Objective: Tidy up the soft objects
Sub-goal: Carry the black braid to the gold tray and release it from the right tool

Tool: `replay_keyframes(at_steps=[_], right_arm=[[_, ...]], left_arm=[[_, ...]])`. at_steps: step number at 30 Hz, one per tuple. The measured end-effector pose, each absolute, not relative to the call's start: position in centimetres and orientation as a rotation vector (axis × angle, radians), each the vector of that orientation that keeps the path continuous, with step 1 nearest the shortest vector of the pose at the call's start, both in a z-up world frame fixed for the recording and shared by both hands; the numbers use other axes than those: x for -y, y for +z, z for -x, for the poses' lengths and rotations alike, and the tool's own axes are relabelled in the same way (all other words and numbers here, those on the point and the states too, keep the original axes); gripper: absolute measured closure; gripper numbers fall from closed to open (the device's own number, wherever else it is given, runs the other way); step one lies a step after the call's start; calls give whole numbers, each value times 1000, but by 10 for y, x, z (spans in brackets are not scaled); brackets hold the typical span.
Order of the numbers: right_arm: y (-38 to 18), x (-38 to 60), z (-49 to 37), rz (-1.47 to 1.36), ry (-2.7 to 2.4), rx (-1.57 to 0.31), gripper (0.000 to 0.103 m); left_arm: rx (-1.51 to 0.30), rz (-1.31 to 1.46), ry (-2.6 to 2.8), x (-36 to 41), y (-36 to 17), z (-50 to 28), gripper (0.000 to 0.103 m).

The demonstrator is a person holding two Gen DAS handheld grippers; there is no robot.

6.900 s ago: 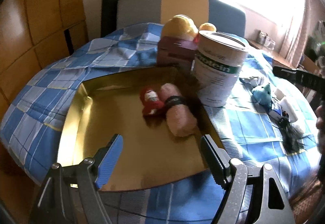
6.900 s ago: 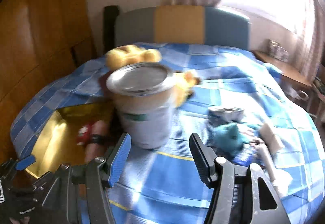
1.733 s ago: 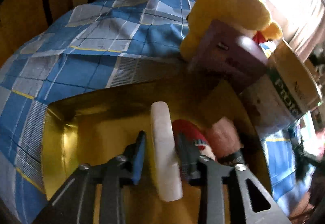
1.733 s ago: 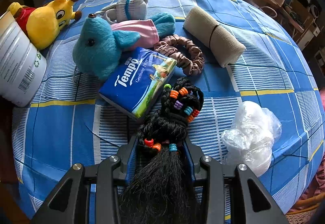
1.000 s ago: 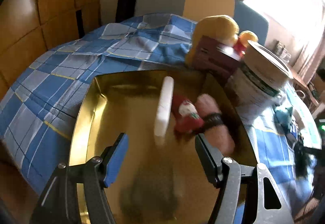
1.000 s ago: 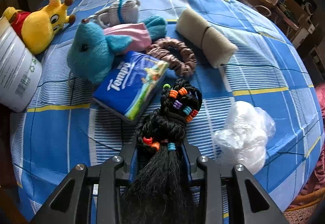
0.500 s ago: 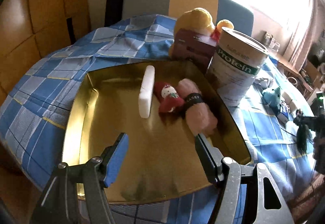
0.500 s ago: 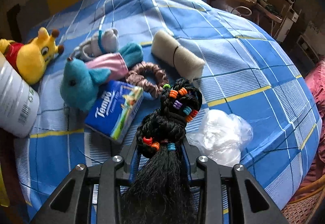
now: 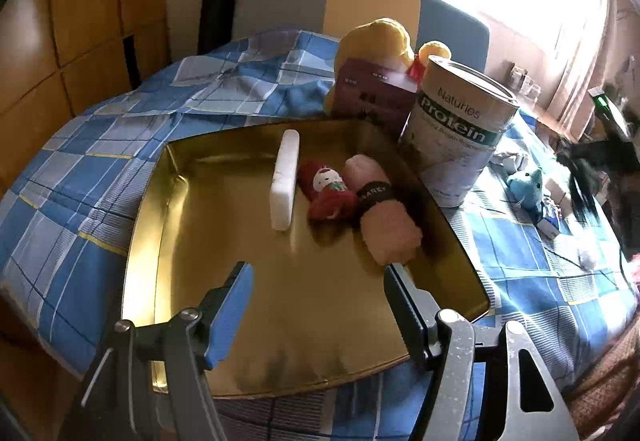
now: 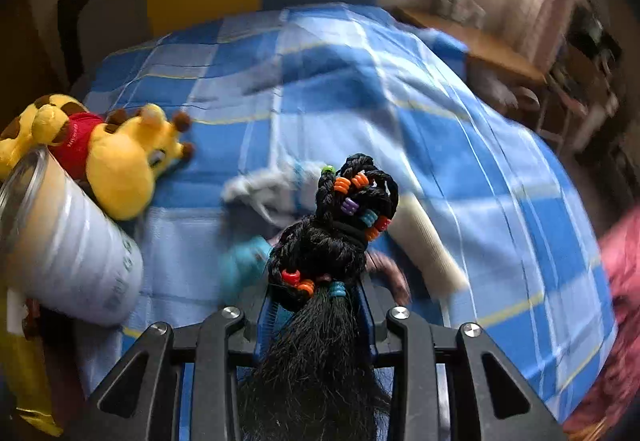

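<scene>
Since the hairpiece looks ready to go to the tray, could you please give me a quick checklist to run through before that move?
1. Right gripper shut on the black hairpiece: ok.
2. Hairpiece clear of the bedspread: ok, it hangs above the other items.
3. Free room in the gold tray: ok, the near half is bare.
4. Left gripper open and holding nothing: ok.
5. Left gripper out of the drop path: not ok, it hovers over the tray's near half.
6. Loose strands free of the gripper's workings: cannot tell.

Glossy gold metal tray (image 9: 152, 225); checked cloth bedspread (image 9: 80, 177); fuzzy plush giraffe (image 10: 120, 161); shiny protein tin (image 9: 460, 145).
</scene>
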State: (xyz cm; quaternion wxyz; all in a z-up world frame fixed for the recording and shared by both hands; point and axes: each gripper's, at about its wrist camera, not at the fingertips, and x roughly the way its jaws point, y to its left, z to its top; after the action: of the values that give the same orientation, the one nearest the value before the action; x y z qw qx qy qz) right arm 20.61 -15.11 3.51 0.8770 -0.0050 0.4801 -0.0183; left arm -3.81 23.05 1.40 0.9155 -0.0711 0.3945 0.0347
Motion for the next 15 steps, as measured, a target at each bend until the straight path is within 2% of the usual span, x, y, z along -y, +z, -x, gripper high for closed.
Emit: replay_keyframes(at_steps=[9,15], right_arm=[[77,45,-293,172,3,-981,69],[122,-40,-321,235,116,-879,69]], left_arm=[[-802,188,82,-248,17,44,35],[-805,216,99,-261,15,46,35]])
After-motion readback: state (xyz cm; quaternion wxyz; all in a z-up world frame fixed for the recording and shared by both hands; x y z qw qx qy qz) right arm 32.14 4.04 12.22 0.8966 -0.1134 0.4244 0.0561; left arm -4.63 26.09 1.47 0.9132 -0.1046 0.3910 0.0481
